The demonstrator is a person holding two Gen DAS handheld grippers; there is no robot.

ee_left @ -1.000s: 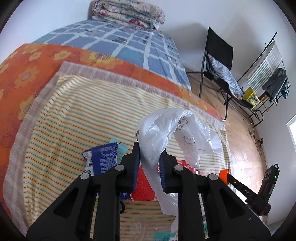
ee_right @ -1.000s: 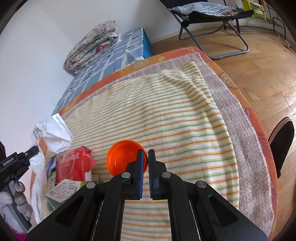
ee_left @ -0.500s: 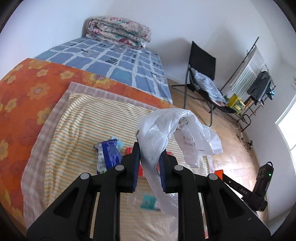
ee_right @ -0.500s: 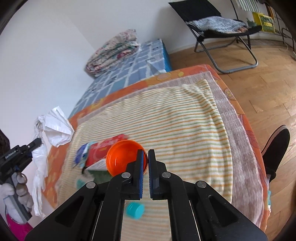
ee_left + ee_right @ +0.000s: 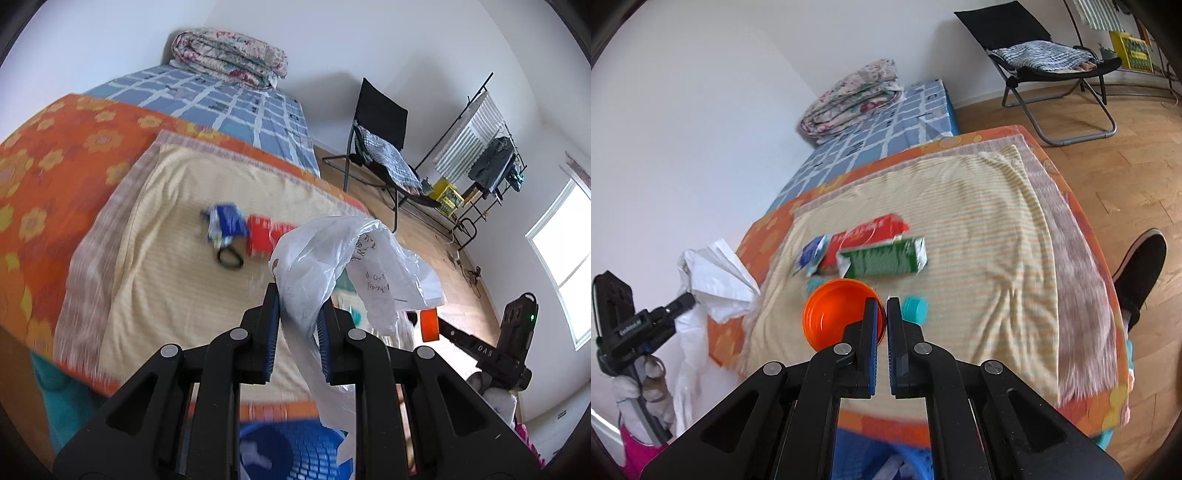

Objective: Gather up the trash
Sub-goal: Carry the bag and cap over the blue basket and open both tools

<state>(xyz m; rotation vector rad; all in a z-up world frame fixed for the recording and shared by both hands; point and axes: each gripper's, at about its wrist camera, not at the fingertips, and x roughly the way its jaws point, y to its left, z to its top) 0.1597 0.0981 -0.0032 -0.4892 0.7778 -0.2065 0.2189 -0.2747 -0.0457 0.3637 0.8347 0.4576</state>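
My left gripper (image 5: 297, 314) is shut on a white plastic bag (image 5: 332, 258) and holds it above the near edge of the bed. My right gripper (image 5: 882, 314) is shut on the rim of an orange plastic cup (image 5: 834, 314), also held above the near edge; the cup shows in the left wrist view (image 5: 429, 325). On the striped towel (image 5: 979, 229) lie a red packet (image 5: 868, 232), a green carton (image 5: 886, 258), a blue wrapper (image 5: 810, 254) and a teal cap (image 5: 915, 308). The bag also shows in the right wrist view (image 5: 716, 280).
A blue basket (image 5: 295, 458) sits below both grippers at the bed's foot. A black loop (image 5: 229, 256) lies on the towel. A folded quilt (image 5: 229, 55) lies at the bed's head. A black folding chair (image 5: 1045, 51) and a drying rack (image 5: 480, 125) stand on the wood floor. A shoe (image 5: 1137, 273) is at right.
Both grippers have pulled back and up from the towel toward the bed's near edge, carrying the bag and the orange cup. The blue basket has come into view below them.
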